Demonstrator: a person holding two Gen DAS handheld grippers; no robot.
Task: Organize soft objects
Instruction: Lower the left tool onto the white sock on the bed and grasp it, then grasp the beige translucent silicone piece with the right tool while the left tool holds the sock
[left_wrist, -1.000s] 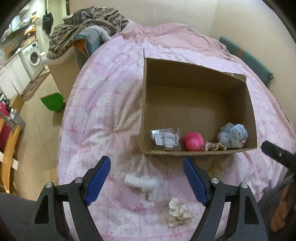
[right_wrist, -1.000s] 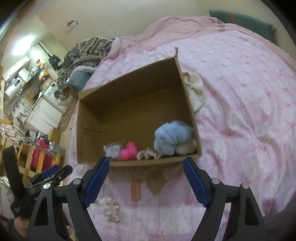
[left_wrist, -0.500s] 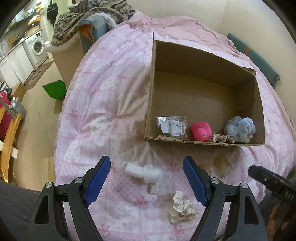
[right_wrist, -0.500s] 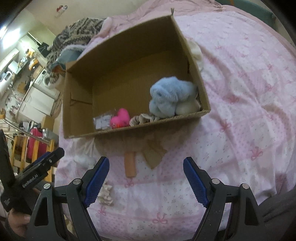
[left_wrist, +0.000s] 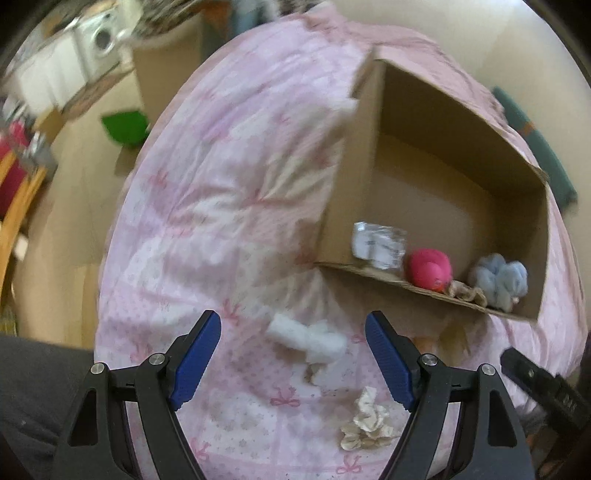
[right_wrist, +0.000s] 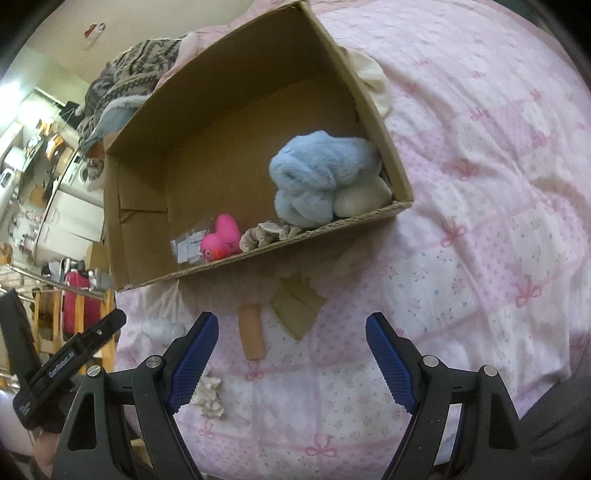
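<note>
Surface: pink bow-print quilted bedspread (right_wrist: 480, 229), rumpled.
Box: open brown cardboard box (right_wrist: 140, 221) resting on it.
Room: white washing machine (left_wrist: 98, 40) beyond, blurred.
Left gripper (left_wrist: 293, 354): released, empty.
Right gripper (right_wrist: 291, 354): released, empty.

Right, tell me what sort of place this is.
Most likely a small home, with sleeping and utility areas together: a bed under a pink bow-print quilt holding a cardboard box, and a washing machine beside white cabinets.
</note>
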